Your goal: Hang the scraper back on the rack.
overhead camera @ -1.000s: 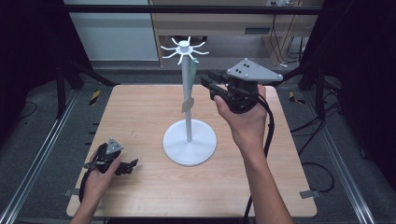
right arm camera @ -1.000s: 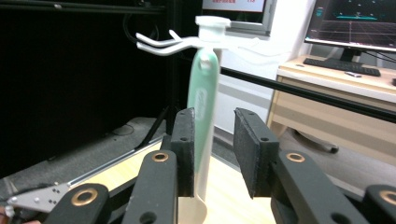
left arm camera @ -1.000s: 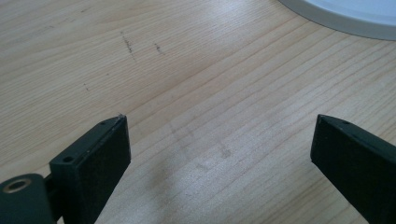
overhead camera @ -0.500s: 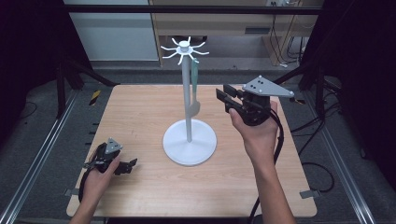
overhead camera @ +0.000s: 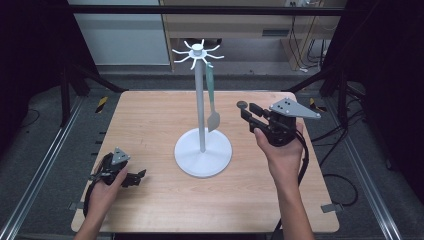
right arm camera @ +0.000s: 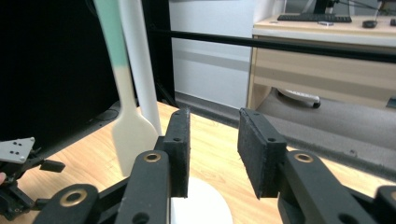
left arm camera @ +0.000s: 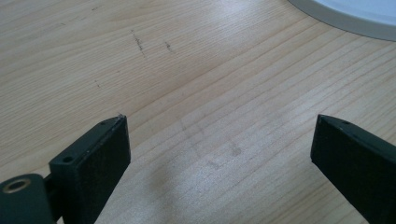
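A white stand (overhead camera: 202, 152) sits near the middle of the wooden table (overhead camera: 150, 115), its thin pole rising to a crown of small hooks (overhead camera: 198, 51). From one hook on the 3 o'clock side of the pole hangs a spatula (overhead camera: 212, 102): its long axis runs close to vertical, the green handle up at the hook and the pale blade pointing down, ending a little above the round base. In the right gripper view the spatula (right arm camera: 127, 116) hangs just beside the pole, handle green above and cream below, the flat blade facing the camera.

The right gripper (overhead camera: 246, 111) is held above the table at about 3 o'clock from the stand, level with the blade and clear of it, aimed toward the pole. Its jaws have just been opening; they stand parted with nothing between them, so the tool is released (right arm camera: 214, 154).

The left gripper (overhead camera: 136, 178) rests low over the table at about 8 o'clock from the stand, in the person's left hand (overhead camera: 102, 192). Its jaws are spread wide over bare wood (left arm camera: 219, 154), grasping nothing, with the rim of the base at the upper right of that view.
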Tool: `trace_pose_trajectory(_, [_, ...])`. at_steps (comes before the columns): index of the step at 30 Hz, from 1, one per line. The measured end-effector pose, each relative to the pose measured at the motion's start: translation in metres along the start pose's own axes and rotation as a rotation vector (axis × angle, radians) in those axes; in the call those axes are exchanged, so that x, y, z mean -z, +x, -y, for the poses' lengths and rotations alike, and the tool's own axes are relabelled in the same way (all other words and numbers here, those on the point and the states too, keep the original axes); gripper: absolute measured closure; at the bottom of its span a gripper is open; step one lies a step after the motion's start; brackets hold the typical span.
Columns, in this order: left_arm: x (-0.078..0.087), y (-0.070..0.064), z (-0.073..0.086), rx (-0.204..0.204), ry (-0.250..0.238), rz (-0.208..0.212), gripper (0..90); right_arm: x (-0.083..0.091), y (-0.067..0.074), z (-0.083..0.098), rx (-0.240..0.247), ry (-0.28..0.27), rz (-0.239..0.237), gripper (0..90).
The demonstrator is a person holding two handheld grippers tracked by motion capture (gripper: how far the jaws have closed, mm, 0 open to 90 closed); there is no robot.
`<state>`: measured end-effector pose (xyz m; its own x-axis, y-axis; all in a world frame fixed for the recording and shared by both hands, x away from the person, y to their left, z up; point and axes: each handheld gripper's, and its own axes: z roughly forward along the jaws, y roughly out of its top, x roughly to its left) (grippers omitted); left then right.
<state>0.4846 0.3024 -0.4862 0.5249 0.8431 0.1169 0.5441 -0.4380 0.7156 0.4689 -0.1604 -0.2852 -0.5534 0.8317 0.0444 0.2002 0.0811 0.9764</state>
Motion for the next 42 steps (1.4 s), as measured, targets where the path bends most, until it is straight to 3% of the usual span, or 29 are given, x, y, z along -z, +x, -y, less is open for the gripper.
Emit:
trace_pose_trajectory(9, [0.000, 0.001, 0.001, 0.004, 0.001, -0.004, 4.4, -0.007, -0.011, 0.030, -0.068, 0.035, 0.024, 52.4])
trace_pose_trajectory(15, [0.000, 0.000, -0.001, 0.000, -0.002, 0.001, 4.3, -0.015, -0.018, 0.041, -0.060, 0.114, 0.087, 34.4])
trace_pose_trajectory(21, [-0.001, -0.004, -0.003, -0.029, 0.004, -0.005, 3.8, -0.021, -0.025, 0.060, -0.042, 0.164, 0.210, 20.9])
trace_pose_trajectory(27, [-0.002, -0.006, -0.003, -0.044, 0.011, -0.010, 3.6, -0.023, -0.040, 0.075, -0.054, 0.179, 0.266, 14.5])
trace_pose_trajectory(37, [-0.002, -0.006, -0.003, -0.041, 0.010, -0.010, 3.6, -0.021, -0.061, 0.097, -0.091, 0.218, 0.313, 9.2])
trace_pose_trajectory(42, [-0.001, -0.006, -0.003, -0.039, 0.009, -0.007, 3.6, -0.025, -0.070, 0.110, -0.104, 0.291, 0.345, 8.9])
